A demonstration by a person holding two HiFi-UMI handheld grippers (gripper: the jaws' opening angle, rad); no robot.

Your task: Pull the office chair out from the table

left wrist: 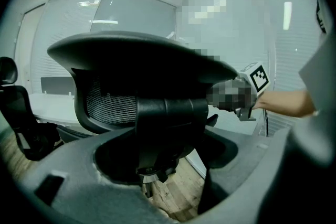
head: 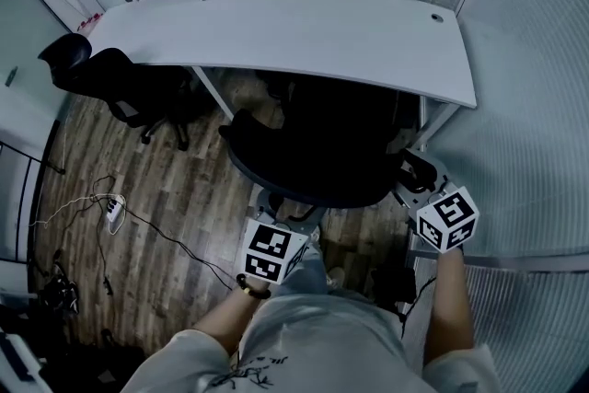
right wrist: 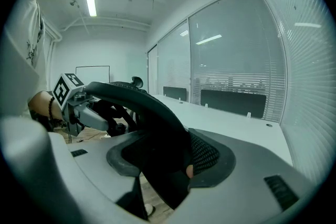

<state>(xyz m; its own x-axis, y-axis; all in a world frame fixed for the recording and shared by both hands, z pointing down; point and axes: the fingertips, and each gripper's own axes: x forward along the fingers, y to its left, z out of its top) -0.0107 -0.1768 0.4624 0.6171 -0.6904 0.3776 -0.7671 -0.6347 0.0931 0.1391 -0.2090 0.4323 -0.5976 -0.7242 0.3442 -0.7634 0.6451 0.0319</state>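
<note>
**A:** How far along is the pull?

**B:** We judge it at the outset. In the head view the office chair (head: pixel 317 170) sits close in at the white surface (head: pixel 304 37). Its seat lies in shadow beneath the near edge, and only the curved backrest (head: pixel 276 179) stands clear on our side. The grasp is made. What is left is to draw the chair back over the wooden floor (head: pixel 175 198) until it is free of the surface.

**A:** And the tools?

**B:** We read both as clenched on the backrest. In the left gripper view, the left tool (left wrist: pixel 170 126) has the dark rim of the backrest's left part between its jaws. In the right gripper view, the right tool (right wrist: pixel 176 157) clasps the right end, with one jaw pressed against the mesh (right wrist: pixel 205 152). Each tool appears in the other's view, at opposite ends of the same rim.

**A:** How does the chair itself look?

**B:** It is black throughout, with a wide, bowed backrest, a smooth rim and a mesh panel. The head view hides its base, so we cannot tell how the castors are set. A second black chair (head: pixel 129 92) stands well apart, at the surface's left end, and we take it to play no part here.
</note>
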